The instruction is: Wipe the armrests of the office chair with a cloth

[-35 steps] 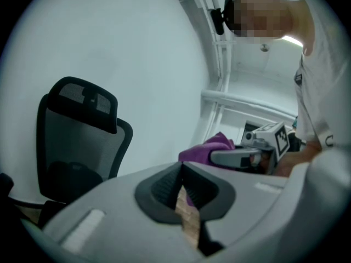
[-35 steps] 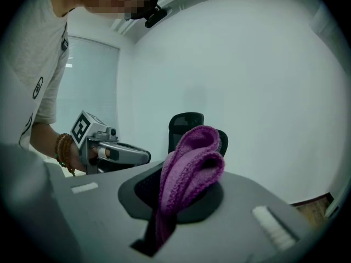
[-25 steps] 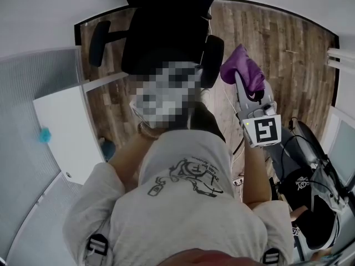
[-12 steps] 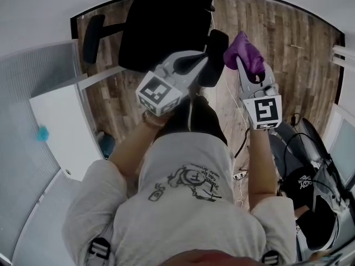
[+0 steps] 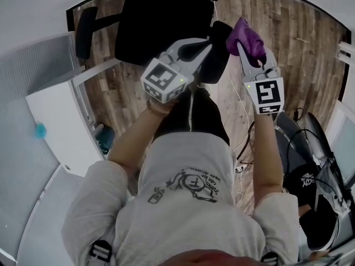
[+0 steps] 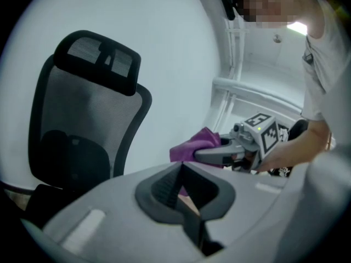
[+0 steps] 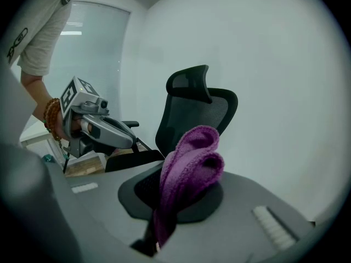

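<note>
The black office chair [image 5: 161, 21] stands in front of me, with its left armrest [image 5: 83, 32] and right armrest [image 5: 217, 51] showing in the head view. My right gripper [image 5: 244, 47] is shut on a purple cloth [image 5: 248, 36], held just right of the right armrest and apart from it. The cloth [image 7: 189, 166] bulges up out of the right gripper [image 7: 174, 200]. My left gripper [image 5: 205, 44] hovers by the same armrest, shut and holding nothing. From the left gripper [image 6: 180, 169] I see the chair's mesh back [image 6: 82, 130] and the cloth [image 6: 192, 148].
A white desk [image 5: 55, 132] with a small teal thing [image 5: 40, 131] stands at the left. Cables [image 5: 239, 143] trail over the wooden floor [image 5: 299, 65], and dark gear [image 5: 310, 193] lies at the right. White walls stand behind the chair.
Both grippers have moved forward towards the chair. The left gripper has risen into plain view near the right armrest; the right one carried the cloth closer to that armrest.
</note>
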`<action>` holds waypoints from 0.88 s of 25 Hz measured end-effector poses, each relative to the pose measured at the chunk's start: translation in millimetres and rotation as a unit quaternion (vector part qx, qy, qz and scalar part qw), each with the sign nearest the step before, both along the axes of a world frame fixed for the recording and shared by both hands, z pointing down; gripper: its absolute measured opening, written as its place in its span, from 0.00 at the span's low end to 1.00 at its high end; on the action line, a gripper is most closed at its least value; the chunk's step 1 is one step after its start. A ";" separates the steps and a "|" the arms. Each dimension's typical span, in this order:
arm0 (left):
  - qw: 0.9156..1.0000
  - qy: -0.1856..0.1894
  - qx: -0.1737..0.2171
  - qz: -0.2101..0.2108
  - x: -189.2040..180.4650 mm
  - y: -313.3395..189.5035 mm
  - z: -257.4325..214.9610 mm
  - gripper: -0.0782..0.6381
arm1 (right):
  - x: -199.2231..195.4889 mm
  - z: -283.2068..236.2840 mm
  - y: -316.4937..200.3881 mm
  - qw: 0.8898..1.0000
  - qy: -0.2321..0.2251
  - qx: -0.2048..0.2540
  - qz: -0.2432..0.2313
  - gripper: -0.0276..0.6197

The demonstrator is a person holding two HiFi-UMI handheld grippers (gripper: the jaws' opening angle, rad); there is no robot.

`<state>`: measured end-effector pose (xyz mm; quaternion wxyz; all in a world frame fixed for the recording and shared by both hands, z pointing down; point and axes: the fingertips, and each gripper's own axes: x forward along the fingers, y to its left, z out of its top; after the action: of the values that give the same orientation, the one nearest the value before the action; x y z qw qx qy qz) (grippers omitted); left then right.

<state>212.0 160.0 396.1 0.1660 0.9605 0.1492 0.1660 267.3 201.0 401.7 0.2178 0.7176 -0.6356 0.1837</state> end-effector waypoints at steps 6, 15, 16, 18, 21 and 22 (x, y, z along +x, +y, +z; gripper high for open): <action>1.000 -0.012 -0.005 -0.002 -0.6 -3.3 31.1 0.11 | 3.3 35.6 -15.3 1.000 0.005 -0.017 -0.016 0.09; 1.000 -0.010 -0.013 -0.012 -5.6 -14.1 55.5 0.11 | -11.2 86.2 -34.4 0.999 -0.016 -0.038 -0.031 0.09; 1.000 -0.011 -0.014 -0.013 -2.7 -14.3 58.0 0.11 | -10.7 92.7 -34.4 0.998 -0.020 -0.042 -0.033 0.09; 1.000 -0.014 -0.016 -0.014 6.8 -13.2 63.0 0.11 | -5.4 104.9 -32.2 0.998 -0.030 -0.049 -0.036 0.09; 1.000 -0.017 -0.018 -0.013 8.6 -12.9 66.8 0.11 | -7.3 115.8 -30.1 0.997 -0.041 -0.058 -0.037 0.09; 1.000 -0.018 -0.018 -0.012 6.0 -14.1 67.5 0.11 | -10.6 117.9 -30.8 0.997 -0.043 -0.060 -0.038 0.09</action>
<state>218.1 145.9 463.6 0.1880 0.9560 0.1373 0.1782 256.7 170.2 519.7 0.2394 0.6704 -0.6587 0.2436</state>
